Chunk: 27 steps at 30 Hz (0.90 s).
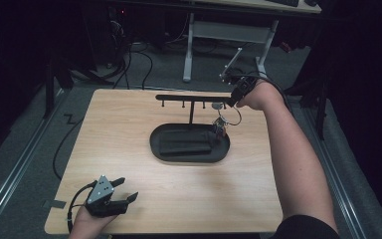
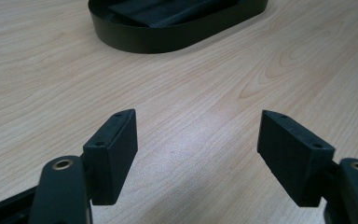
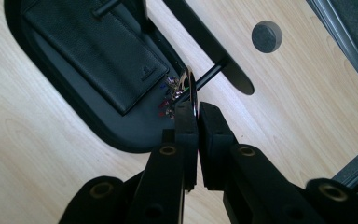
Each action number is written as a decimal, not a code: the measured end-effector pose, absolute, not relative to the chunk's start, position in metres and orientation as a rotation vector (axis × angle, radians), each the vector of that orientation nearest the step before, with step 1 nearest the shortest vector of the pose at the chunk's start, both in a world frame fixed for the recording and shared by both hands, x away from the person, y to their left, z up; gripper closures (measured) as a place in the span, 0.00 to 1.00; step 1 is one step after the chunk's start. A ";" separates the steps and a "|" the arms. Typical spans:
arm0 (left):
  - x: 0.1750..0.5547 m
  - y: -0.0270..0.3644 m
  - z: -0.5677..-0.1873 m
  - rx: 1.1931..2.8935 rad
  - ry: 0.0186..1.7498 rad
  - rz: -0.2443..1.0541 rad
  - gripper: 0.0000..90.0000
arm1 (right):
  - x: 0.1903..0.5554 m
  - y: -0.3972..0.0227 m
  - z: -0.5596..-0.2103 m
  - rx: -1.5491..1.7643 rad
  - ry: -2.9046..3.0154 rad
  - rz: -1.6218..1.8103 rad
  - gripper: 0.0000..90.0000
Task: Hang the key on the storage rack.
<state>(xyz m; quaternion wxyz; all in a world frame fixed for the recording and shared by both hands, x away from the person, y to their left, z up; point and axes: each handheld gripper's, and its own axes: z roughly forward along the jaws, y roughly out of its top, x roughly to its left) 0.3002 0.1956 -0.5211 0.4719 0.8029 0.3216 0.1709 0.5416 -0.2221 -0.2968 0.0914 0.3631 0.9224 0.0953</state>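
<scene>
A black oval tray (image 1: 159, 149) sits mid-table with a black wallet (image 1: 184, 144) lying flat in it. From the tray rises a black T-shaped stand whose crossbar (image 1: 189, 97) carries small pegs. My right gripper (image 1: 235, 98) is at the bar's right end, shut on a thin wire ring (image 3: 193, 91). A cluster of small coloured charms (image 3: 171, 93) dangles from the ring over the tray's right end (image 1: 220, 125). My left gripper (image 1: 127, 189) rests near the table's front left corner, open, with bare wood between its jaws (image 2: 198, 140).
A round grey plug (image 3: 266, 36) is set in the tabletop behind the stand's right end. Beyond the wooden table (image 1: 129, 119) stand a white desk frame (image 1: 189, 50) and loose cables on the floor.
</scene>
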 end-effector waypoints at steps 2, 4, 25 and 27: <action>0.300 0.196 -0.521 1.965 0.789 0.418 0.33 | 0.544 -0.222 -0.300 1.061 2.744 0.290 0.97; 0.300 0.196 -0.521 1.965 0.791 0.415 0.33 | 0.546 -0.221 -0.302 1.073 2.743 0.292 0.97; 0.298 0.189 -0.520 1.990 0.758 0.427 0.33 | 0.463 -0.234 -0.311 1.077 2.573 0.485 0.51; 0.298 0.189 -0.519 1.996 0.754 0.430 0.33 | 0.450 -0.238 -0.316 1.111 2.545 0.507 0.47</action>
